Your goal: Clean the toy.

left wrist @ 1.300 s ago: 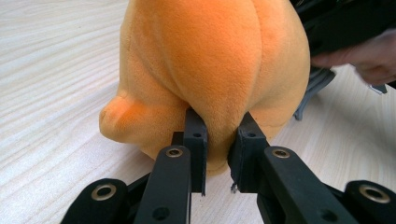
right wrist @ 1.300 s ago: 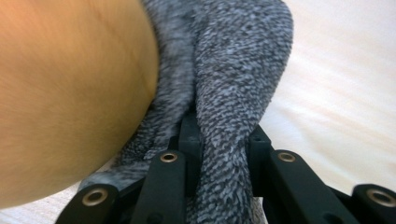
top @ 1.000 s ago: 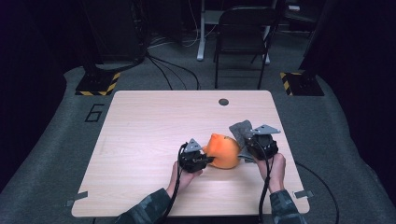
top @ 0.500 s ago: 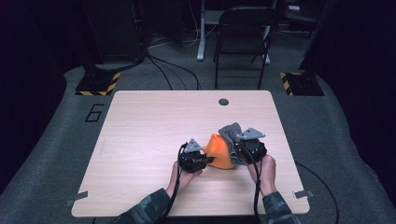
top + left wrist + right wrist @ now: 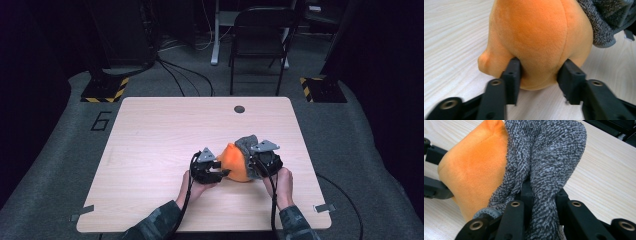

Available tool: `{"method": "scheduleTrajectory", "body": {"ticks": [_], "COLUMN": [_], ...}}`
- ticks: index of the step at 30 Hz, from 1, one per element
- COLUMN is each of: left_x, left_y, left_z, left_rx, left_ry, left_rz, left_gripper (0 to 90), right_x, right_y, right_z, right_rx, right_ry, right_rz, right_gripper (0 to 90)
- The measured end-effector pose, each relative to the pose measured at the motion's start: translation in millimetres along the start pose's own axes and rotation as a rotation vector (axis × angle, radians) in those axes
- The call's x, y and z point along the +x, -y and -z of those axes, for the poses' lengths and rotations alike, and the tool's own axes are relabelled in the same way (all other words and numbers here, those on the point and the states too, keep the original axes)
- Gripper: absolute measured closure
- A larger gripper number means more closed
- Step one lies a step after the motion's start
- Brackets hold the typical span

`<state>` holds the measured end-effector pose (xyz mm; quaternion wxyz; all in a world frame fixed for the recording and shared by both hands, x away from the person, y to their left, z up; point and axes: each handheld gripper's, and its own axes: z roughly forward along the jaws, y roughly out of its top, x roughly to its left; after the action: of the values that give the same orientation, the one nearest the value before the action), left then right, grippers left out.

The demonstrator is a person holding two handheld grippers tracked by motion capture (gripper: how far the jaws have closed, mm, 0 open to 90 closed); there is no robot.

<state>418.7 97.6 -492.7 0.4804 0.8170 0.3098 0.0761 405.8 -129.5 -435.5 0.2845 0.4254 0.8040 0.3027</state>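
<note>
L tool clamped, R tool clamped

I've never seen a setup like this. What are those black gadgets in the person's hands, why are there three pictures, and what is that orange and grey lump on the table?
No robot here: a person sits at a wooden table and holds a hand-operated two-jaw gripper in each hand. The wide picture comes from a fixed camera overhead; it shows the left gripper and the right gripper meeting at the lump. The two close-ups come from small cameras riding on the grippers, each looking along its own black jaws.

The lump is an orange plush toy with a fuzzy grey cloth draped against it. In the left gripper view, the jaws squeeze the toy's lower end from both sides. In the right gripper view, the jaws pinch a fold of the grey cloth. A small dark round spot sits near the table's far edge; I cannot tell what it is.
</note>
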Motion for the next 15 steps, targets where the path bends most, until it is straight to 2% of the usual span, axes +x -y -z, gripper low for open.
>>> {"method": "scheduleTrajectory", "body": {"ticks": [2,4,6,8,11,12,15], "left_x": [0.4,-0.6,-0.1,1.8,3.8,4.7,3.9], "left_y": [-0.4,-0.7,-0.9,0.1,2.5,4.9,8.5], "left_z": [2.3,4.4,5.9,8.1,6.9,3.3,-3.8], "left_rx": [0.008,0.005,-0.003,0.006,0.023,0.042,0.066], "left_ry": [-0.012,-0.042,-0.039,-0.045,-0.048,-0.038,-0.047], "left_rz": [-0.039,-0.073,-0.083,-0.122,-0.138,-0.167,-0.217], "left_gripper": [43.4,40.1,38.5,34.6,32.7,32.8,31.0], "right_x": [-0.2,-0.5,-0.6,-0.9,-2.1,-2.8,-3.8], "right_y": [0.4,0.5,0.6,0.5,0.1,0.1,0.7], "right_z": [-0.9,-1.1,-1.0,-1.4,-2.5,-3.0,-3.5], "right_rx": [0.003,0.003,0.006,0.008,0.008,0.005,0.008], "right_ry": [-0.008,-0.008,-0.010,-0.009,-0.013,-0.014,-0.014], "right_rz": [-0.004,-0.004,-0.005,-0.007,-0.008,-0.010,-0.016], "right_gripper": [76.6,76.6,76.6,76.6,76.6,76.6,76.6]}}
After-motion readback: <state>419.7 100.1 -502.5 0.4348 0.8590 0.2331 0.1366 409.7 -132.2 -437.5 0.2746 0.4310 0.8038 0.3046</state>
